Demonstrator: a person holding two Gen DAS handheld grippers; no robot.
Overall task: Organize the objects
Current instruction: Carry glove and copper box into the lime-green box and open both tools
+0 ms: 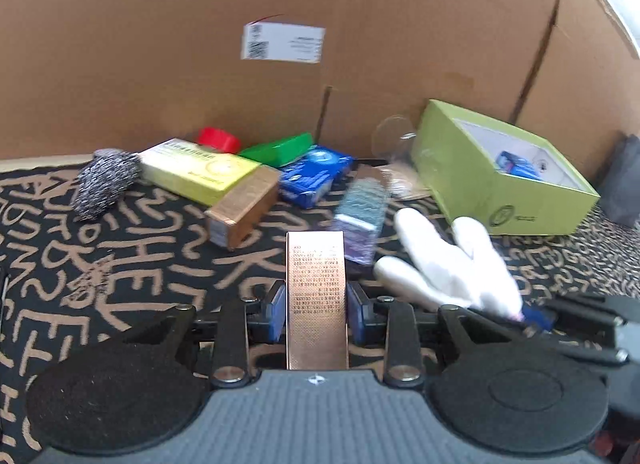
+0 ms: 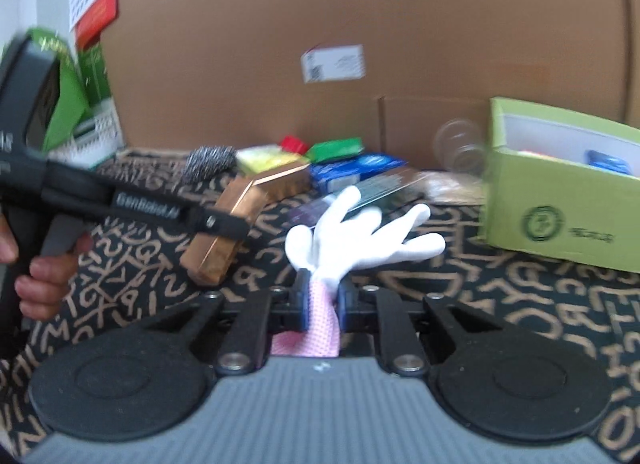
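Observation:
My left gripper (image 1: 317, 310) is shut on a slim copper-coloured box (image 1: 316, 276) that stands up between its blue pads (image 1: 276, 314). In the right wrist view that same box (image 2: 210, 260) hangs in the left gripper (image 2: 226, 224) above the patterned cloth. My right gripper (image 2: 322, 298) is shut on the pink cuff of a white glove (image 2: 360, 232), whose fingers spread forward. From the left wrist view, the glove (image 1: 452, 268) shows at the right, with the right gripper (image 1: 538, 316) behind it. A lime-green open box (image 1: 504, 176) (image 2: 560, 200) stands at the right with a blue item inside.
A pile sits on the lettered black cloth (image 1: 132, 264) before a big cardboard wall (image 1: 160, 44): steel scrubber (image 1: 106, 180), yellow box (image 1: 196, 168), second copper box (image 1: 244, 204), blue box (image 1: 316, 176), green box (image 1: 280, 148), red cap (image 1: 218, 140), shiny bluish box (image 1: 362, 216), clear glass (image 1: 394, 140).

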